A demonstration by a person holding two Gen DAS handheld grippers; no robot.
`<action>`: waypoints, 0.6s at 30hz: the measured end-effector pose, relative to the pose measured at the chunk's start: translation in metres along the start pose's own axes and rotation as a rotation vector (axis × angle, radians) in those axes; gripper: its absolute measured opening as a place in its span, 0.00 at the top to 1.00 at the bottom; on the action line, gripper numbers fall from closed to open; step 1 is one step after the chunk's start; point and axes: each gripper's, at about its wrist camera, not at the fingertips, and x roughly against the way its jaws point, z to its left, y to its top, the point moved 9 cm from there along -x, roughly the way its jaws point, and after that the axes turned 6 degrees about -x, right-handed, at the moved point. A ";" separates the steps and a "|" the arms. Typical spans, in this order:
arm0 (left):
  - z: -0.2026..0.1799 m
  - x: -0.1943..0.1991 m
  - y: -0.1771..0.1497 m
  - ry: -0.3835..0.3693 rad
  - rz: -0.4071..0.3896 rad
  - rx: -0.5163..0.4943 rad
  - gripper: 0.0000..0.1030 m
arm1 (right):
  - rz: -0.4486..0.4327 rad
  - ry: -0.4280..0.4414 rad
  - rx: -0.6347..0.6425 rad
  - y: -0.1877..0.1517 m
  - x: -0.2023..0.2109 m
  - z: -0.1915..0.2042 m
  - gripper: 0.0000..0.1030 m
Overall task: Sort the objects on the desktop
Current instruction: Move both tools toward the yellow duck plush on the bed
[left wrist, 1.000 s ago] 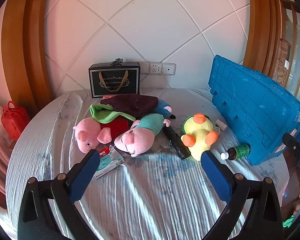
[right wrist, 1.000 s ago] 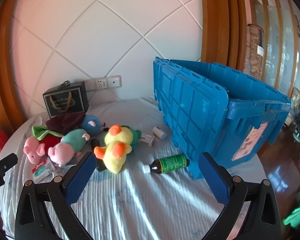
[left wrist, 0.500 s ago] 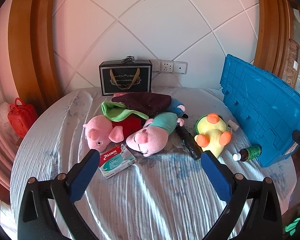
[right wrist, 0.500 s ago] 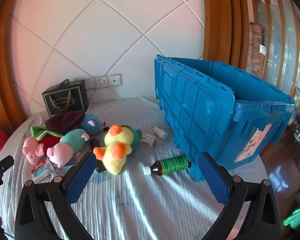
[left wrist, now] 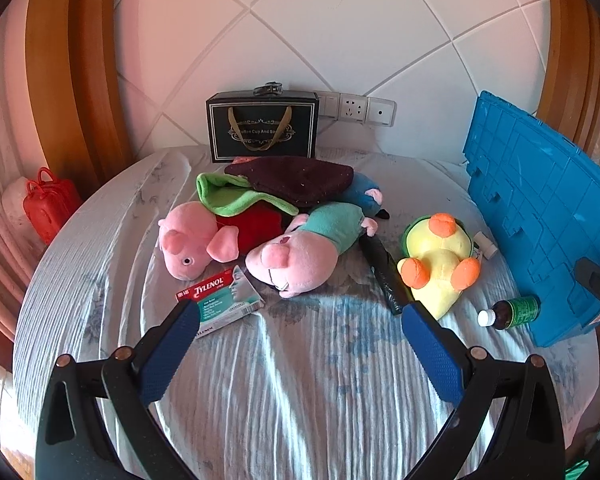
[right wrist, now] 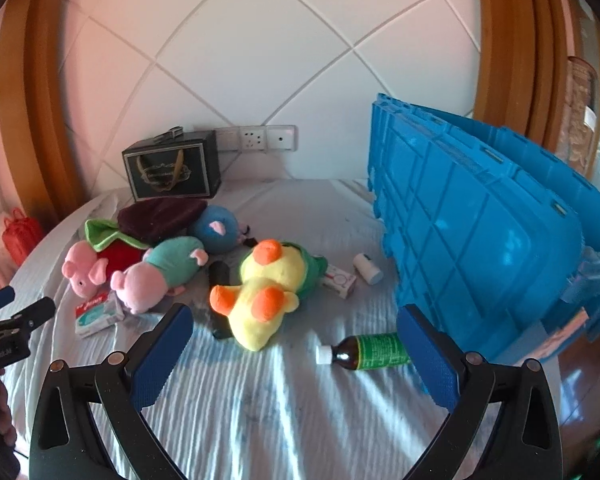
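Note:
On the round table lie two pink pig plushes (left wrist: 296, 256) (left wrist: 192, 240), a yellow duck plush (left wrist: 440, 264) (right wrist: 268, 292), a blue plush (right wrist: 218, 226), a Tylenol box (left wrist: 220, 300), a green-labelled bottle (left wrist: 512, 314) (right wrist: 368, 352), a small white box (right wrist: 340, 280), a white vial (right wrist: 368, 274) and a black stick (left wrist: 384, 276). My left gripper (left wrist: 300, 344) is open and empty, in front of the pile. My right gripper (right wrist: 296, 348) is open and empty, in front of the duck and bottle.
A large blue crate (right wrist: 480, 240) (left wrist: 540, 208) stands on the table's right side. A black gift bag (left wrist: 262, 126) stands at the back by wall sockets (left wrist: 354, 108). Dark red and green cloths (left wrist: 288, 178) cover the plushes. A red bag (left wrist: 46, 204) sits off the table's left.
Both grippers have shifted; the left view has swung so the pile sits more central and nearer. The right view has moved closer to the table. No object has moved.

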 end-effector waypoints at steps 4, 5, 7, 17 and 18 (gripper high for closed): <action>-0.017 -0.022 -0.004 -0.012 0.045 0.025 0.01 | 0.052 0.087 0.014 0.002 -0.026 0.005 0.00; -0.025 -0.030 -0.005 -0.022 0.062 0.029 0.01 | 0.066 0.095 0.015 0.002 -0.034 0.004 0.00; -0.040 -0.047 -0.006 -0.033 0.085 0.027 0.01 | 0.097 0.100 0.019 0.003 -0.051 0.001 0.00; -0.151 -0.154 -0.023 -0.166 0.230 -0.035 0.01 | 0.243 0.131 0.018 0.001 -0.134 -0.013 0.23; -0.160 -0.162 -0.025 -0.181 0.238 -0.040 0.01 | 0.252 0.133 0.017 0.001 -0.141 -0.016 0.23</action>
